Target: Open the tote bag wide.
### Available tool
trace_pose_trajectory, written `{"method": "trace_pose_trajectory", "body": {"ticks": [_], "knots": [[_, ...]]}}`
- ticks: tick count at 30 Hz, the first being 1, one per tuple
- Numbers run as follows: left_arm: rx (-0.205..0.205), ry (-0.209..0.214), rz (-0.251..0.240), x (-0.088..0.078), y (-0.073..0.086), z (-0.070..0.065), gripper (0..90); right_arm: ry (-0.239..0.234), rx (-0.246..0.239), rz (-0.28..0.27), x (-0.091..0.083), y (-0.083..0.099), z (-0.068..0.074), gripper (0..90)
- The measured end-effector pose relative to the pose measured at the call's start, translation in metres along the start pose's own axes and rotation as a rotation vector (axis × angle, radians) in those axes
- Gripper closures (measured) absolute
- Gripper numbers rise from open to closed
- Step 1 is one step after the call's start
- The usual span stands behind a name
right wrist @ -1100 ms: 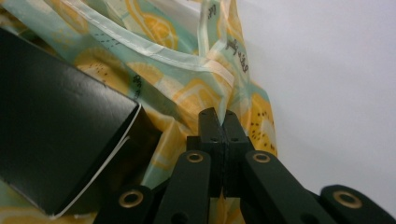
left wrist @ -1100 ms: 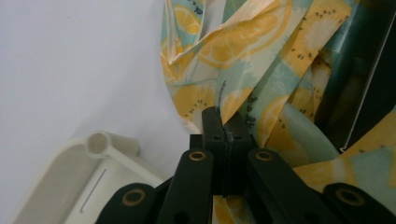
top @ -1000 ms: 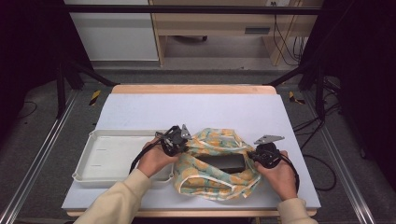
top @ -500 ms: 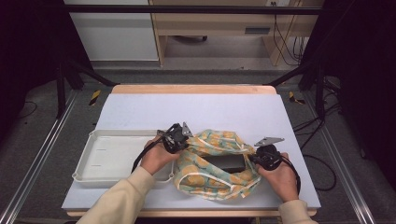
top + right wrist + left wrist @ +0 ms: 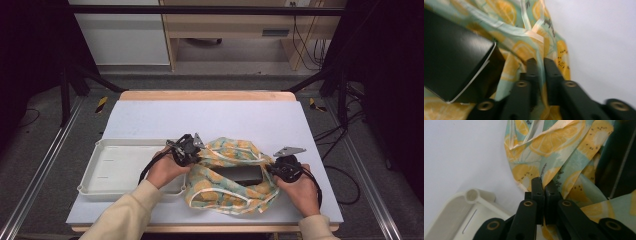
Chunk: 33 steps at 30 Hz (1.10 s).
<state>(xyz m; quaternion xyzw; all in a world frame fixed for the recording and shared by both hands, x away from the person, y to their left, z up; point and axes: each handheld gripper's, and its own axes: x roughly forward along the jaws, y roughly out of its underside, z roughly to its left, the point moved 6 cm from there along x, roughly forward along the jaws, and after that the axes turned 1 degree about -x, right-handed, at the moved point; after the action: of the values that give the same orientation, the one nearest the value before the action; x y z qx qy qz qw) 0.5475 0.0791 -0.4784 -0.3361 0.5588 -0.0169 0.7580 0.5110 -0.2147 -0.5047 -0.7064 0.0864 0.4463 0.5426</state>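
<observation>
**Holding the printed bag open by its rim, box sitting inside**

I am working both grippers on the lemon-print cloth bag, which is lying on the white table just right of the white tray. The left gripper is pinching the bag's left rim, its jaws nearly pressed together with a fold of fabric between them, as the left gripper view shows. The right gripper is doing the same on the right rim; in the right gripper view its jaws have just been easing apart a little, with the cloth edge between them.

A black box is lying inside the mouth. I am judging the bag as thin, limp and light: it is sagging and creasing wherever it is unsupported, so only the hemmed rim gives a sure hold. The box looks stiff and smooth, likely to slide if the bag tilts. A loosening right pinch could let the hem slip free.
</observation>
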Motion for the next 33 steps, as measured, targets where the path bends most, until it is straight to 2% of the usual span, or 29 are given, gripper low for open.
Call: {"method": "trace_pose_trajectory", "body": {"ticks": [1, 2, 3, 4, 5, 7, 8, 9, 10, 11, 12, 13, 15, 16, 17, 18, 19, 20, 21, 23, 24, 27, 28, 30, 32, 33], "knots": [[-0.015, -0.007, -0.046, -0.009, 0.000, 0.000, 77.7, 0.024, 0.002, -0.048, -0.007, -0.004, -0.001, 61.8], [-0.015, -0.007, -0.046, -0.009, 0.000, 0.000, 73.6, 0.024, 0.002, -0.048, -0.007, -0.004, -0.001, 61.8], [-0.043, -0.003, -0.108, -0.020, 0.000, -0.002, 70.2, 0.036, 0.009, -0.089, -0.015, -0.009, -0.001, 51.6], [-0.043, -0.003, -0.108, -0.020, 0.000, -0.002, 67.0, 0.036, 0.009, -0.089, -0.015, -0.009, -0.001, 51.6], [-0.050, -0.007, -0.129, -0.026, 0.000, -0.002, 67.0, 0.038, 0.010, -0.120, -0.021, -0.012, -0.001, 47.8], [-0.059, -0.014, -0.183, -0.040, -0.001, -0.006, 58.3, 0.050, 0.002, -0.173, -0.037, -0.019, 0.002, 35.5], [-0.059, -0.014, -0.183, -0.040, -0.001, -0.006, 56.8, 0.050, 0.002, -0.173, -0.037, -0.019, 0.002, 35.5], [-0.054, -0.023, -0.210, -0.050, 0.000, -0.010, 55.2, 0.051, 0.004, -0.188, -0.046, -0.023, 0.006, 29.8], [-0.054, -0.023, -0.210, -0.050, 0.000, -0.010, 54.0, 0.051, 0.004, -0.188, -0.046, -0.023, 0.006, 29.8], [-0.049, -0.031, -0.221, -0.054, 0.001, -0.011, 54.0, 0.051, 0.002, -0.201, -0.052, -0.026, 0.011, 29.0], [-0.050, -0.032, -0.233, -0.060, 0.003, -0.014, 52.8, 0.036, -0.006, -0.221, -0.060, -0.030, 0.021, 28.0], [-0.050, -0.032, -0.233, -0.060, 0.003, -0.014, 51.9, 0.036, -0.006, -0.221, -0.060, -0.030, 0.021, 28.0], [-0.089, -0.021, -0.271, -0.064, 0.009, -0.016, 50.2, 0.003, -0.019, -0.226, -0.065, -0.034, 0.040, 29.7], [-0.089, -0.021, -0.271, -0.064, 0.009, -0.016, 50.4, 0.003, -0.019, -0.226, -0.065, -0.034, 0.040, 29.7], [-0.091, -0.025, -0.249, -0.064, 0.013, -0.013, 49.1, -0.031, -0.030, -0.233, -0.065, -0.037, 0.055, 32.1], [-0.091, -0.025, -0.249, -0.064, 0.013, -0.013, 48.3, -0.031, -0.030, -0.233, -0.065, -0.037, 0.055, 32.1], [-0.108, -0.046, -0.258, -0.067, 0.015, -0.009, 48.2, -0.074, -0.049, -0.241, -0.062, -0.042, 0.073, 36.1], [-0.108, -0.046, -0.258, -0.067, 0.015, -0.009, 48.0, -0.074, -0.049, -0.241, -0.062, -0.042, 0.073, 36.1], [-0.129, -0.047, -0.270, -0.071, 0.018, -0.005, 47.8, -0.113, -0.075, -0.247, -0.058, -0.045, 0.088, 39.9], [-0.140, -0.046, -0.271, -0.071, 0.022, -0.004, 47.5, -0.163, -0.101, -0.242, -0.051, -0.050, 0.106, 44.0], [-0.140, -0.046, -0.271, -0.071, 0.022, -0.004, 47.3, -0.163, -0.101, -0.242, -0.051, -0.050, 0.106, 44.0], [-0.149, -0.038, -0.268, -0.070, 0.027, -0.005, 47.2, -0.234, -0.141, -0.227, -0.038, -0.058, 0.131, 47.9], [-0.149, -0.038, -0.268, -0.070, 0.027, -0.005, 47.2, -0.234, -0.141, -0.227, -0.038, -0.058, 0.131, 47.9], [-0.141, -0.037, -0.263, -0.070, 0.027, -0.006, 47.2, -0.279, -0.159, -0.211, -0.028, -0.063, 0.145, 47.8], [-0.137, -0.036, -0.261, -0.070, 0.027, -0.007, 47.2, -0.289, -0.164, -0.202, -0.024, -0.064, 0.148, 47.5], [-0.136, -0.033, -0.264, -0.070, 0.027, -0.008, 47.2, -0.303, -0.180, -0.179, -0.016, -0.064, 0.155, 48.7]]}}
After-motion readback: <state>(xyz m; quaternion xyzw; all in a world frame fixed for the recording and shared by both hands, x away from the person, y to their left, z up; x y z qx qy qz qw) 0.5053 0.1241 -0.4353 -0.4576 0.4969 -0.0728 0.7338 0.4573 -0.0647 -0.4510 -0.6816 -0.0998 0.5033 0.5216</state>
